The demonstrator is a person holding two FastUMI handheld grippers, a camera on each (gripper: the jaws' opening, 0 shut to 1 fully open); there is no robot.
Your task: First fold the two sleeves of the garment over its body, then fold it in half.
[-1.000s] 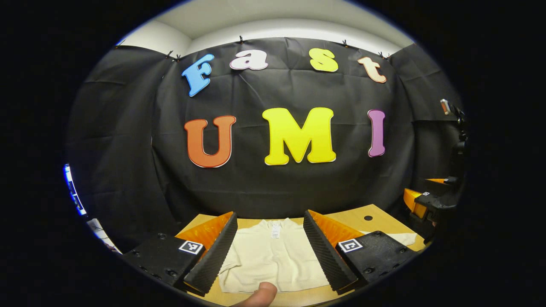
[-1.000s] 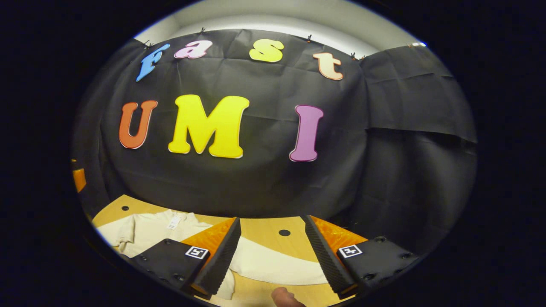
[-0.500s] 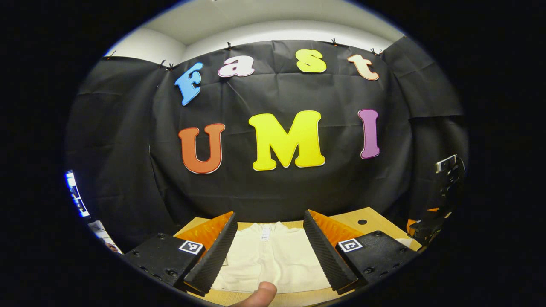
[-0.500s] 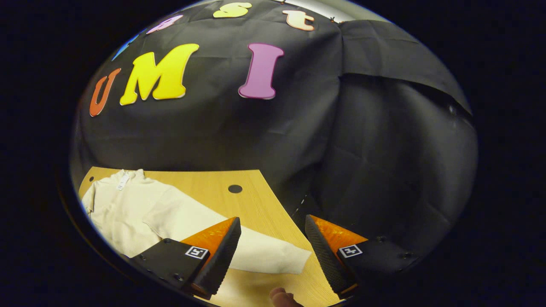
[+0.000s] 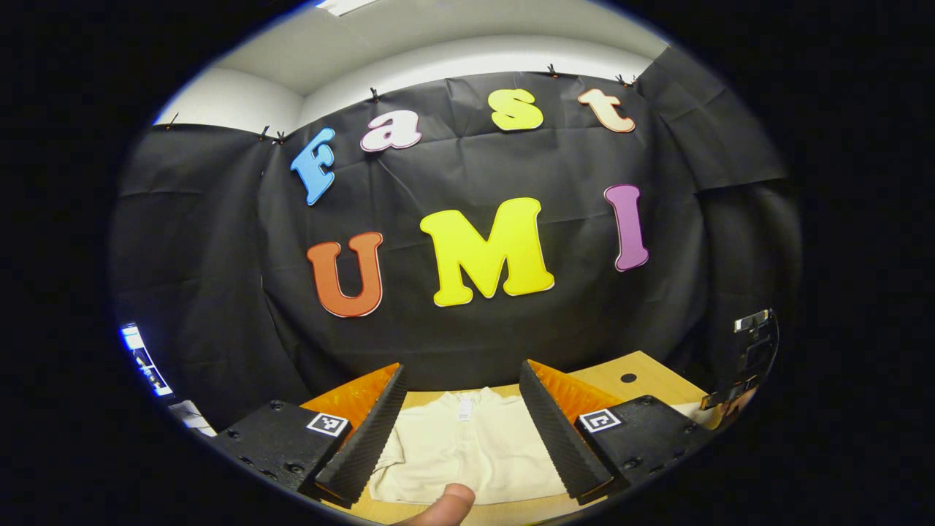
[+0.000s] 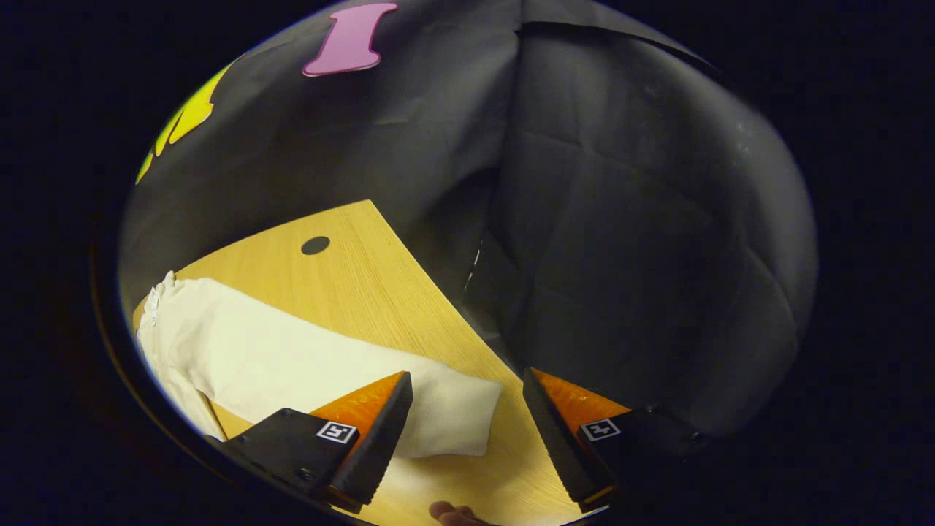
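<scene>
Both grippers are released, the left gripper [image 5: 464, 431] over the cream sweater's body [image 5: 467, 453], the right gripper [image 6: 467, 431] spread above its outstretched sleeve [image 6: 314, 365].

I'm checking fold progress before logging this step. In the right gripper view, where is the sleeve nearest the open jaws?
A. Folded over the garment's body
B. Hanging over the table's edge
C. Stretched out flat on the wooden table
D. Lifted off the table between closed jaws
C: in the right gripper view the sleeve lies extended on the wooden table, its cuff ahead of the right gripper, whose jaws stand open around nothing.
</scene>
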